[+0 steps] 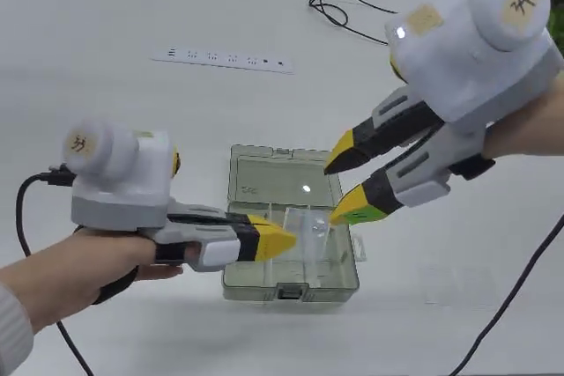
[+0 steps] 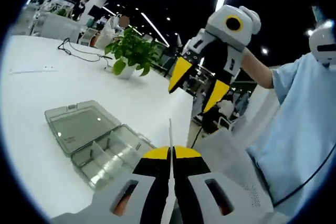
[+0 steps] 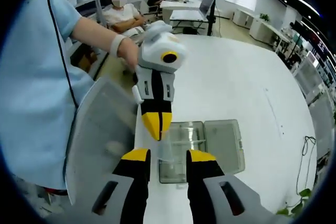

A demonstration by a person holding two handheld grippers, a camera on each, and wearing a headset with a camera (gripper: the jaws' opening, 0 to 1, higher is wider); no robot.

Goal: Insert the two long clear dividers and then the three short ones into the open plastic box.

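Jaws of the left claw (image 1: pixel 280 239) pinched shut on a thin clear plastic divider (image 2: pixel 170 129), held approx. over the base of the clear greenish plastic box (image 1: pixel 264 286). Right claw (image 1: pixel 344 187), jaws wide apart w/ nothing between them, hangs just beside the divider, above the box; contact can't be told. Box sits lid-open on the white worktop (image 1: pixel 132 129). Beyond it: white power strip (image 1: pixel 225 59), black cable (image 1: pixel 339 2); potted green plant (image 2: pixel 131 51) in left gripper view.
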